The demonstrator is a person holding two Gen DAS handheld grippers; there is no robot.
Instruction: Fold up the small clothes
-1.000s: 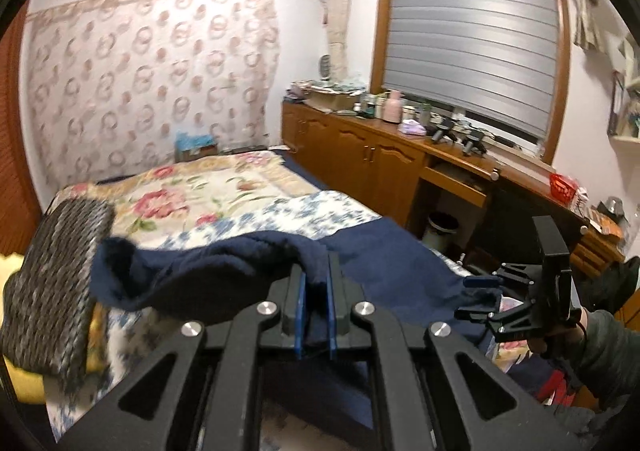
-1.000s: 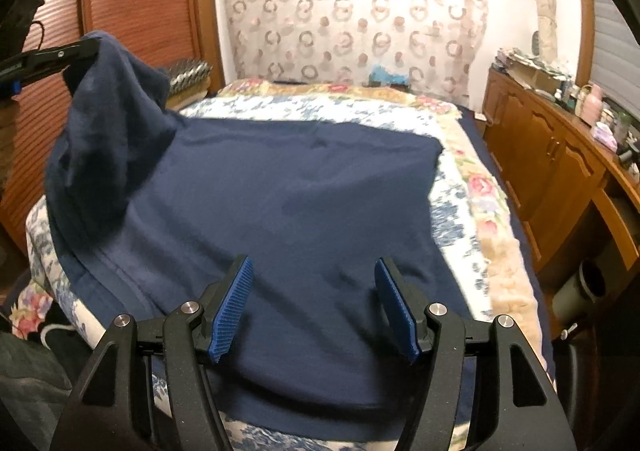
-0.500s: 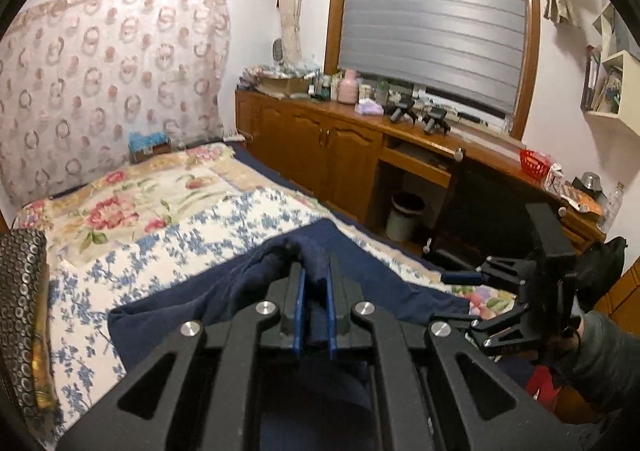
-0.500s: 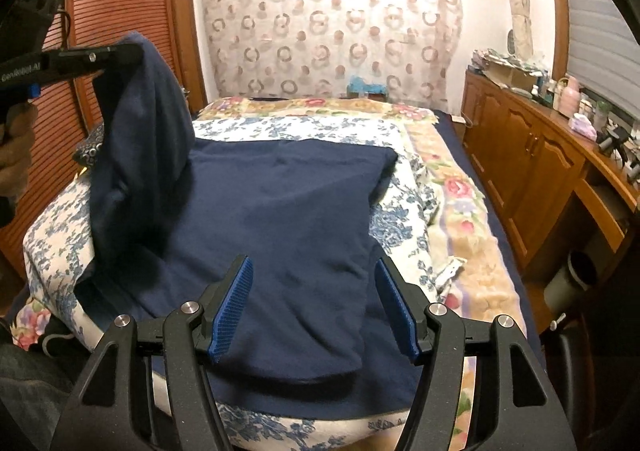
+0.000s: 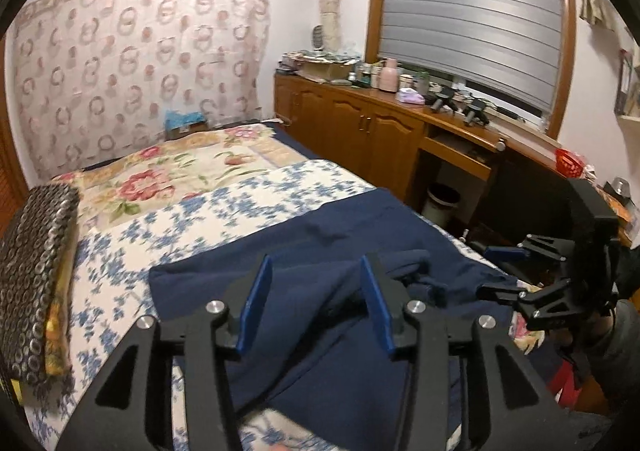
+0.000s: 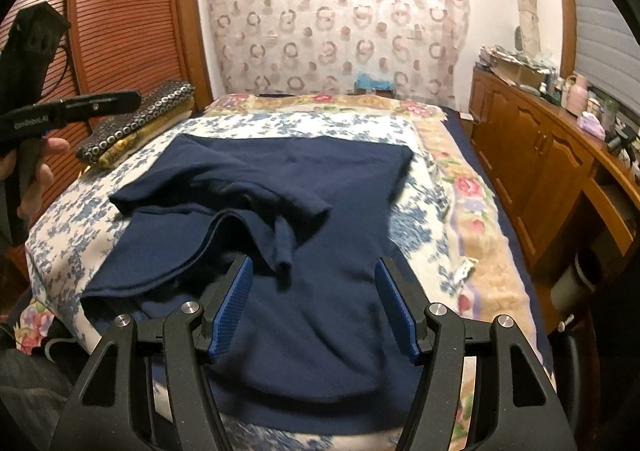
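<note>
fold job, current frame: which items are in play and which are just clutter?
In play:
- navy garment, one side folded over, lying on the bed
- left gripper, open
- right gripper, open

Just lying about:
- patterned folded cloth stack at the bed edge
- pink bottle on the wooden counter
- waste bin
- red basket

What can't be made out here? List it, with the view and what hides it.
- Near hem of the navy garment: right wrist view, covered by the right gripper frame.
- The garment's underside beneath the folded-over flap: both views, hidden by the cloth itself.
- Items on the wooden counter: left wrist view, too small to identify.
- Left gripper jaws: right wrist view, seen edge-on; the left wrist view shows them apart.
</note>
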